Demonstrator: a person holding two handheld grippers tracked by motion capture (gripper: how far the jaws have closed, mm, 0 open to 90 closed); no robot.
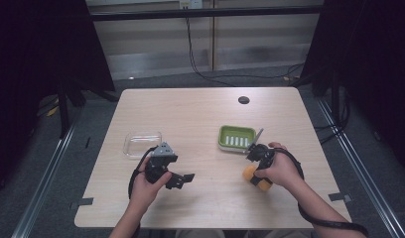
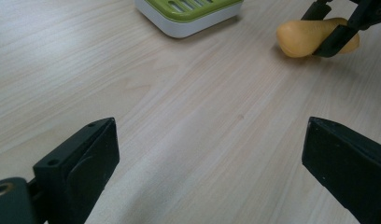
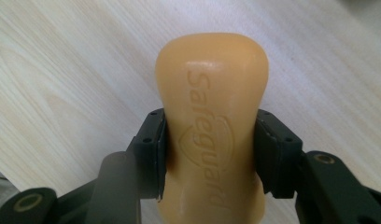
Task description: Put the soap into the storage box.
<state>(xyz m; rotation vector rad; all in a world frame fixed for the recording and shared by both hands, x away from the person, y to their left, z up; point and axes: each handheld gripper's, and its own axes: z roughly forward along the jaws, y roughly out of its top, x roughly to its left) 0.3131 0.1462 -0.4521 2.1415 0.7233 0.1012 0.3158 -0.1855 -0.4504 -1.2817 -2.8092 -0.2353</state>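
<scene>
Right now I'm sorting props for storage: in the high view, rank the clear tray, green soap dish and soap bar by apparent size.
1. clear tray and green soap dish: look alike, too close to rank.
2. soap bar: smallest, partly hidden by the hand.

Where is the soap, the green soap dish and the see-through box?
soap (image 3: 212,130), right gripper view, its stamped top face.
green soap dish (image 1: 236,137), high view, its slotted middle.
see-through box (image 1: 142,144), high view, its clear middle.

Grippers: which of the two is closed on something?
The right gripper: its jaws clamp the orange soap bar from both sides. The left gripper stands open over the bare table, with nothing between its jaws.
</scene>
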